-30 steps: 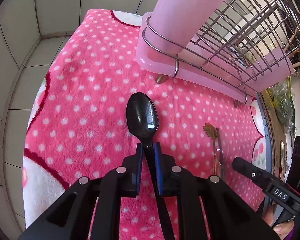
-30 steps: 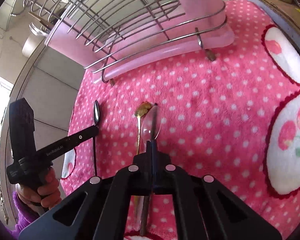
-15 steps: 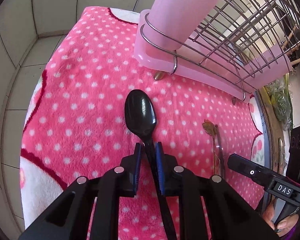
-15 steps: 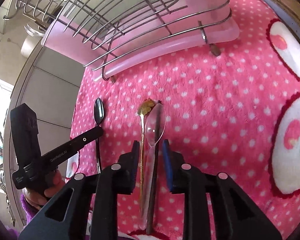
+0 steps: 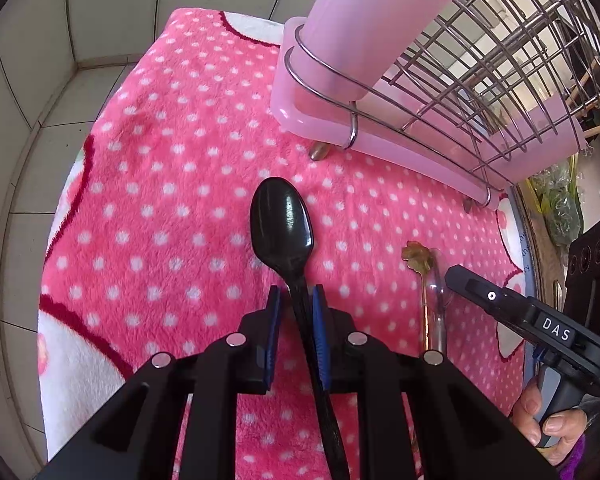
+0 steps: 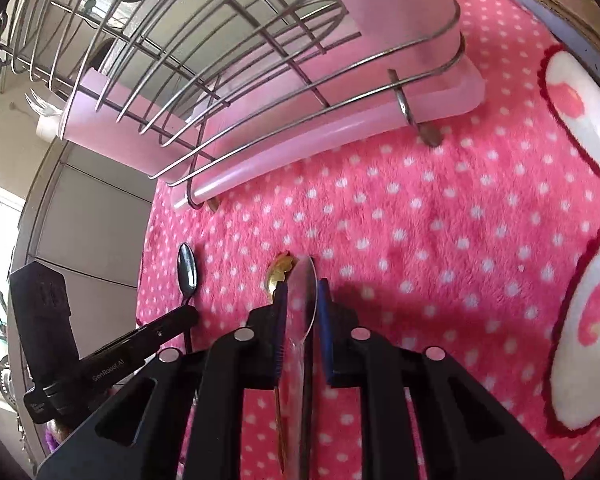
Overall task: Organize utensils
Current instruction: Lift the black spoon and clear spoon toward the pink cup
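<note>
A: What's moved?
B: The right gripper let go, slid back, and its jaws are closing round the clear spoon on the pink blanket.
A: And the left gripper?
B: Slightly open; the black spoon lies loose between its pads, bowl near the dish rack.

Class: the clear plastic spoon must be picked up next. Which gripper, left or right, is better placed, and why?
Right. The right gripper already straddles the clear spoon, its jaws closing on it. The left gripper is astride the black spoon, off to one side.
</note>
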A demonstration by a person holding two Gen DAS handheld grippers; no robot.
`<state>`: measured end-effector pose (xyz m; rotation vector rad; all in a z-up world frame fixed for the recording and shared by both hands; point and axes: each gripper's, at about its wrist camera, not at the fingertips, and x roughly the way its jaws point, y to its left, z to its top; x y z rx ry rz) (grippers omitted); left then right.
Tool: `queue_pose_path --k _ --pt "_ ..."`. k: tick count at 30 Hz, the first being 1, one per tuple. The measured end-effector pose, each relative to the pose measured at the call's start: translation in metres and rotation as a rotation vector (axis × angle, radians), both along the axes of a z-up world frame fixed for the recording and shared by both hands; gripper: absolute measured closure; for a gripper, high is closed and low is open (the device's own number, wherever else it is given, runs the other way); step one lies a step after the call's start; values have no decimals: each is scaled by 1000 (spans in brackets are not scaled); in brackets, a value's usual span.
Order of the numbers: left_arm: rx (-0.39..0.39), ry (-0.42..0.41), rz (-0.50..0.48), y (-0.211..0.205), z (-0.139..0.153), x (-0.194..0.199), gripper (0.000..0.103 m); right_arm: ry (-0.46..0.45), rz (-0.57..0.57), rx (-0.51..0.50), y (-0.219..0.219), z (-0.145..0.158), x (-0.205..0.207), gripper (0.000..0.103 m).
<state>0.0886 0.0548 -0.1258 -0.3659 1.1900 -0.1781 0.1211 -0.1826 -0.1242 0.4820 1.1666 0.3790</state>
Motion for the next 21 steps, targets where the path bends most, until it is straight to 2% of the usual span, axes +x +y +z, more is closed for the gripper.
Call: queue_pose_path --k 4,8,11,15,17,21 --pt "-12 12 6 3 2 1 87 -36 -1 8 -11 12 -6 99" --pt "-39 24 25 13 5 4 86 -66 -30 -8 -33 28 -14 101" --pt "-26 24 46 21 10 8 84 -93 -50 -30 -52 38 -16 103" --pt "7 23 61 27 15 18 83 -85 -57 -53 -64 39 -13 103" --pt "23 48 61 28 12 23 83 -68 -54 -49 -64 34 -9 103" --pt "15 74 65 26 8 29 82 -31 -51 -36 -65 27 -4 102"
